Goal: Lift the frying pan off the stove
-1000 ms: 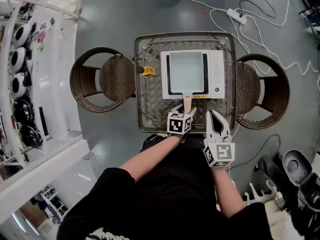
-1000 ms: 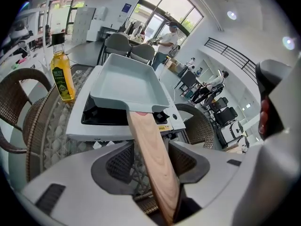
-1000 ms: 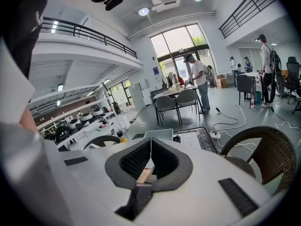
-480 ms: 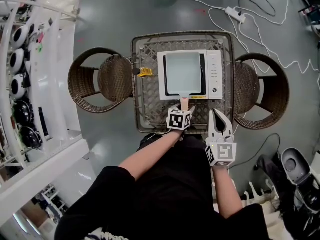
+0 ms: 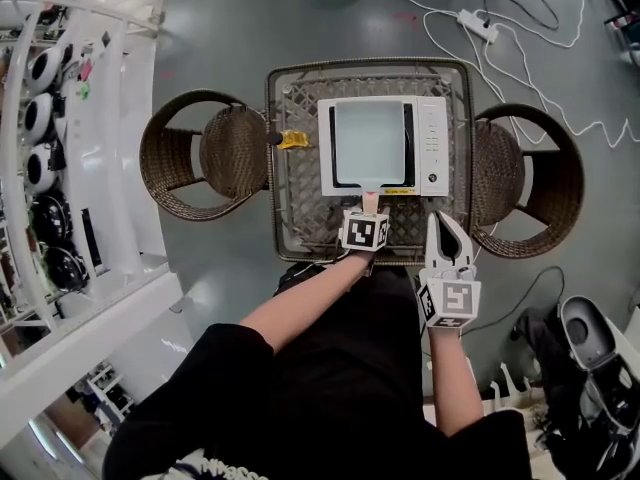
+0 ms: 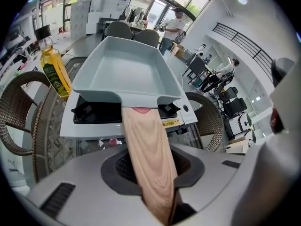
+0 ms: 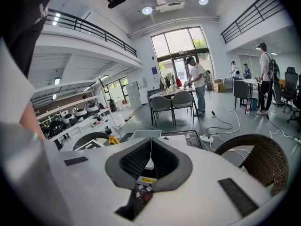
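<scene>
A square grey frying pan (image 5: pixel 368 144) (image 6: pixel 124 69) sits on a white single-burner stove (image 5: pixel 432 143) (image 6: pixel 84 128) on a wicker table (image 5: pixel 295 208). Its pale wooden handle (image 5: pixel 370 202) (image 6: pixel 146 145) points toward me. My left gripper (image 5: pixel 368 218) (image 6: pixel 157 192) is at the table's front edge with the handle running between its jaws, which are closing and pressing on it. The pan rests flat on the stove. My right gripper (image 5: pixel 446 230) (image 7: pixel 149 161) hangs to the right of the handle, over the table's front edge, shut and holding nothing.
A yellow oil bottle (image 5: pixel 291 141) (image 6: pixel 54 67) stands on the table left of the stove. Wicker chairs flank the table at left (image 5: pixel 205 158) and right (image 5: pixel 530 178). A power strip with white cables (image 5: pixel 470 30) lies on the floor behind. White shelving runs along the left.
My left gripper has slid forward along the handle toward the pan. The right gripper has drifted slightly right. The pan has not moved on the stove.
</scene>
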The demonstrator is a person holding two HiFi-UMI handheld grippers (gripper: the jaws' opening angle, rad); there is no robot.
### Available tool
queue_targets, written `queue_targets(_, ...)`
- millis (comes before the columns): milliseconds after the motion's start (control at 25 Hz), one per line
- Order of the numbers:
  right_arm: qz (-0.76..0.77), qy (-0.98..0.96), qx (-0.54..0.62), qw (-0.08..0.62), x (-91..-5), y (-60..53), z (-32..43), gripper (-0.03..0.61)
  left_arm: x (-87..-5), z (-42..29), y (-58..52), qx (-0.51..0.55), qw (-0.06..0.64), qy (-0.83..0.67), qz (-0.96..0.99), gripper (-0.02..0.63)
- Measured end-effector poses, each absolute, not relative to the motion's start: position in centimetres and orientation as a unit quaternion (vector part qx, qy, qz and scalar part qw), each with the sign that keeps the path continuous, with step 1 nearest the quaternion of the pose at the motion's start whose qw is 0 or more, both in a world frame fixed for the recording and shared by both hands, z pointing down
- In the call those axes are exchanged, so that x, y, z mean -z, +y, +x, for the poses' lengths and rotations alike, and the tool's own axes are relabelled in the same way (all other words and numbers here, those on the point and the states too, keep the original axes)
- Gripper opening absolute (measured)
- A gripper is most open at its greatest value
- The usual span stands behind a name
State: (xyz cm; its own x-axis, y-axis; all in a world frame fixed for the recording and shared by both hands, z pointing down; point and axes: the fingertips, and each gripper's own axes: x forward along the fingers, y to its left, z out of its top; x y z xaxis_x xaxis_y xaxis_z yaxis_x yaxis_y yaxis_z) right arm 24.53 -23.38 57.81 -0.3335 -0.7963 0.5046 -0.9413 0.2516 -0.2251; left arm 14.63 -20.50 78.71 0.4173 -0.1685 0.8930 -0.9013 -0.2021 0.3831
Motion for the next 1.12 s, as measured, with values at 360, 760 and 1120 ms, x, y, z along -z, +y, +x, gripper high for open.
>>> queue_targets(360, 0.584, -0.755, -0.260, 0.146, -58.4, -22.5, 26.6, 0.031, -78.8, 13.9, -20.5, -0.370, 0.514, -0.400, 0.663, 0.061)
queue_targets(760, 0.584, -0.758, -0.250, 0.144, -57.8, -22.1, 25.9, 0.031, -78.8, 13.5, -20.2, -0.378, 0.500, -0.391, 0.674, 0.060)
queue_targets(1120, 0.589, -0.750, -0.266, 0.144, -58.2, -20.5, 25.3, 0.031, -76.9, 12.4, -19.8, -0.350, 0.496, -0.396, 0.689, 0.058)
